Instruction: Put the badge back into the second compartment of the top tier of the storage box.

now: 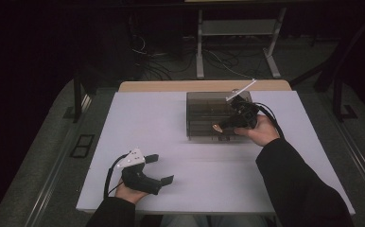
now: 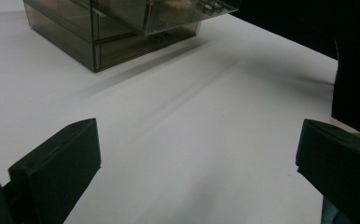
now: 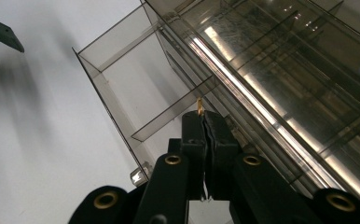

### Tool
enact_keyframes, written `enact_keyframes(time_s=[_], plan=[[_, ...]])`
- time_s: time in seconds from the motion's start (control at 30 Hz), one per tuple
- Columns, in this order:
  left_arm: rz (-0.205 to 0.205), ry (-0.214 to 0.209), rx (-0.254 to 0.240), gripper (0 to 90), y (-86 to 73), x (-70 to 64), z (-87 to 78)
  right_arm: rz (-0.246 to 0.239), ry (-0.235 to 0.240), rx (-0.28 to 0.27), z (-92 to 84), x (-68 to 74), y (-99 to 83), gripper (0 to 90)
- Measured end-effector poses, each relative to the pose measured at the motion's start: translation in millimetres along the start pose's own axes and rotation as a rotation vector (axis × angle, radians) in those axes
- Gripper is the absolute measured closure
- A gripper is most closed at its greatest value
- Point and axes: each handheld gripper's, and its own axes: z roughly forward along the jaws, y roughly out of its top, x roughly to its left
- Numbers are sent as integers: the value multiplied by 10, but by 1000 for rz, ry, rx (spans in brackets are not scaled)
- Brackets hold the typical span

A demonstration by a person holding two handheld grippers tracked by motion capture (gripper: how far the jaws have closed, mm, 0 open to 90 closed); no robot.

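Right hand-held gripper pinching a small gold piece over an open drawer

The right hand-held gripper [image 3: 205, 122] is clenched on a thin gold-coloured piece [image 3: 200, 107], held over the pulled-out empty drawer [image 3: 122, 60] of the smoky clear drawer box [image 1: 209, 113] at the far right of the white tabletop [image 1: 171, 123]. The left hand-held gripper [image 1: 161, 169] rests near left, jaws spread wide, holding nothing.

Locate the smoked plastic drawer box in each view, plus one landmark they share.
High view: drawer box right of centre, at the table's far edge, by the right tool.
Left gripper view: top left.
Right gripper view: upper right, one drawer pulled open.
Shared landmark: white tabletop.
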Motion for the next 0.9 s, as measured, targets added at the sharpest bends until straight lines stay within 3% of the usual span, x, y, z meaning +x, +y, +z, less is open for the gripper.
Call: enact_keyframes(time_s=[0.2, 0.4, 0.77, 0.9], plan=[[-3, 1, 0, 0, -3, -3, -2, 16, -12, -31, -85, 0, -50, 755], [-4, 1, 0, 0, -5, -6, -2, 44, -16, -76, -197, 16, -111, 629], [-5, 1, 1, 0, -6, -6, 2, 90, -27, -136, -413, 51, -226, 341], [-4, 1, 3, 0, -6, -6, 1, 91, -32, -150, -468, 76, -275, 182]])
